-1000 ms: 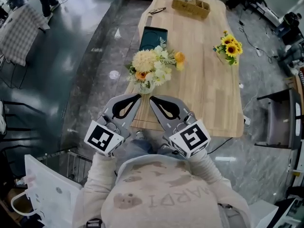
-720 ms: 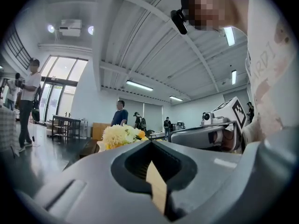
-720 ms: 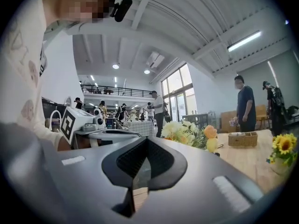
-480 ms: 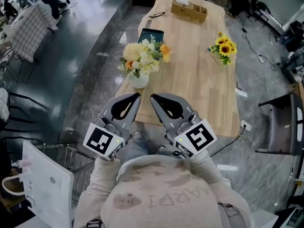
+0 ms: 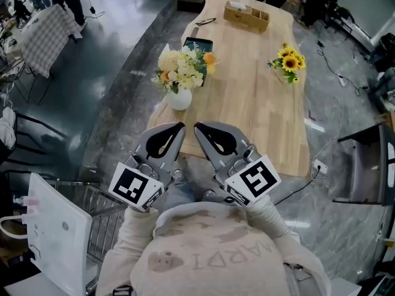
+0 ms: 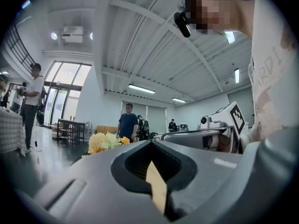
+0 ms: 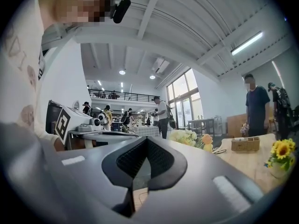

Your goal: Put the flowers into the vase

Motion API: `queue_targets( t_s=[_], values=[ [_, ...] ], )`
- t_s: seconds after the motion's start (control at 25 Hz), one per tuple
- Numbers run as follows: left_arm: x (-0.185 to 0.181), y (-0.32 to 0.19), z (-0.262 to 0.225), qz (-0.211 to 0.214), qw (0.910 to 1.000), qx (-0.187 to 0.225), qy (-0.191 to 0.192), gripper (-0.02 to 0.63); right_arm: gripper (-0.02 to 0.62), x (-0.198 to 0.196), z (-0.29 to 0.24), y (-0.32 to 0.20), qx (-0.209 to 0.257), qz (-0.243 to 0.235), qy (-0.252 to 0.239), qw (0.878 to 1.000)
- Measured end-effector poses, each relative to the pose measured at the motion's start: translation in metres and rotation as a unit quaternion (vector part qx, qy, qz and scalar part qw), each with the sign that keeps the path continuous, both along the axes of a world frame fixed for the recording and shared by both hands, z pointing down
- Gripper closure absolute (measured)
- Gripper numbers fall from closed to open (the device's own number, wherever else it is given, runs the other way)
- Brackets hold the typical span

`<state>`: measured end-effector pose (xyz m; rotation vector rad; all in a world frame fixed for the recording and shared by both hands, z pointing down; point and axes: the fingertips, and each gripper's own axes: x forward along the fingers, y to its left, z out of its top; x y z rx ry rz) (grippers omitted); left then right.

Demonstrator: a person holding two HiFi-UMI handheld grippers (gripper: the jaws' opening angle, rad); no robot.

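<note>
Now, claws: left gripper [image 5: 179, 126] and right gripper [image 5: 197, 127] are sitting closed and empty, short of the table's [image 5: 259, 122] near end.
Sunflowers [image 5: 287, 60]: sitting near the table's right edge; vase [image 5: 179, 99] is sitting at its left edge.
Handling: probably light and easily bruised; pinching the stems low is looking safest.

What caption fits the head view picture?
Shut and empty, the left gripper and right gripper point at a wooden table with a white vase of flowers and some sunflowers.
</note>
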<state>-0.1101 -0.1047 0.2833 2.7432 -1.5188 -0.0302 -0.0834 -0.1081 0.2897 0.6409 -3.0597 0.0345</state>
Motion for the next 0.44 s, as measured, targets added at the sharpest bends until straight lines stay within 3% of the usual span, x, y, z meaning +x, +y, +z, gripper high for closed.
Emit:
queue_targets(
  t_s=[0.44],
  values=[
    [0.014,0.015,-0.004,0.000,1.0000,0.006,0.000,0.606,0.570,0.013,-0.004,0.016,0.001,-0.003,-0.004,1.000]
  ],
)
